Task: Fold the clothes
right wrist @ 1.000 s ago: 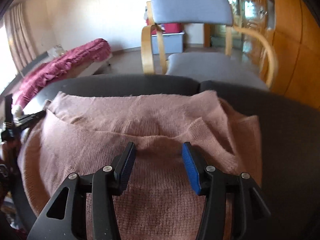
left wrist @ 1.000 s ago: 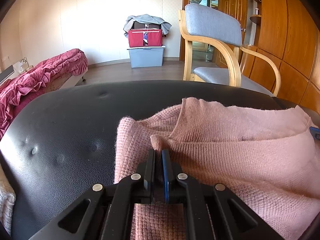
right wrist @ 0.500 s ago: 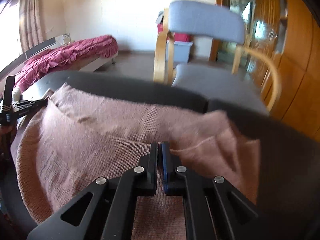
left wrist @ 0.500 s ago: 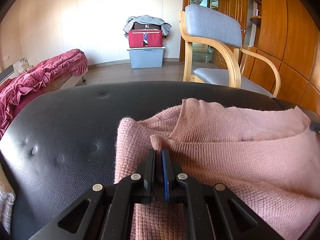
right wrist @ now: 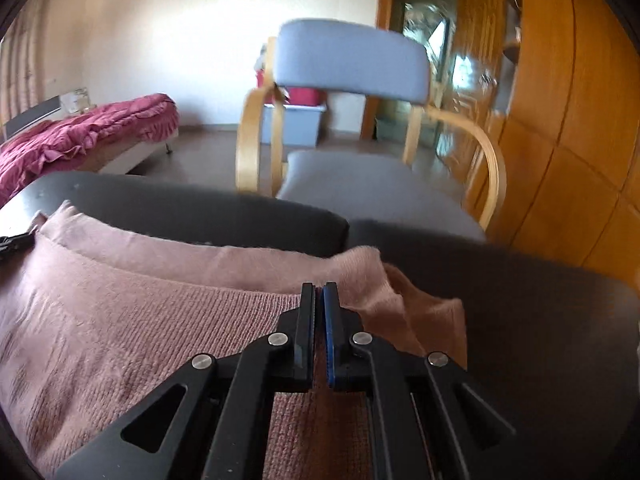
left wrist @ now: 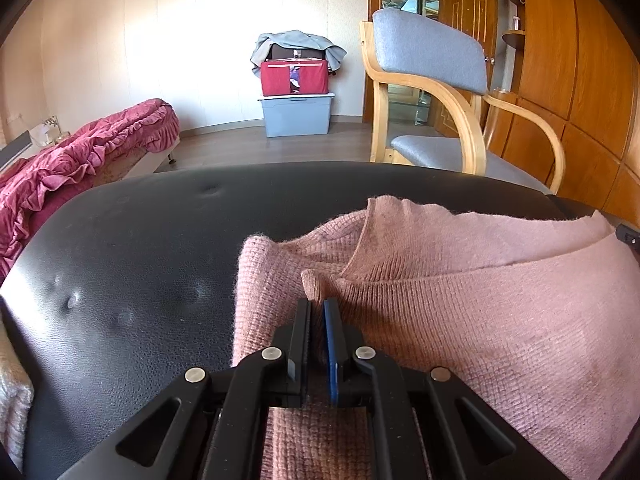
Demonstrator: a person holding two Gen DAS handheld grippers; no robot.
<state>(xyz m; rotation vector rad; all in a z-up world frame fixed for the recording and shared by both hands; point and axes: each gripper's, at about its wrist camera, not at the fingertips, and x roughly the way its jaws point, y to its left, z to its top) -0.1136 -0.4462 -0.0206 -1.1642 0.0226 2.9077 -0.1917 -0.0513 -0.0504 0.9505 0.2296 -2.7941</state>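
Pinching a fold of the pink sweater (left wrist: pixel 460 300), the left gripper (left wrist: pixel 317 312) has its jaws pressed together on the knit near the garment's left edge, where a small nub of fabric stands up just ahead of the tips. The right gripper (right wrist: pixel 319 296) is likewise pressed together on the sweater (right wrist: pixel 132 320), clamping the ribbed edge near the garment's right side; that view is somewhat blurred.

The sweater lies spread across a black padded surface (left wrist: pixel 132 264), with one layer folded over another so that a ribbed band runs across the top. A looser flap of the same knit sits just right of the right gripper.

Beyond the padded surface stands a wooden armchair (left wrist: pixel 432 52) with grey cushions. Against the far wall, a grey storage bin (left wrist: pixel 296 116) carries a red bag (left wrist: pixel 294 76) with grey cloth draped over it. A bed with a crimson cover (left wrist: pixel 88 148) lies to the left. Wooden cabinets (left wrist: pixel 580 80) line the right side.
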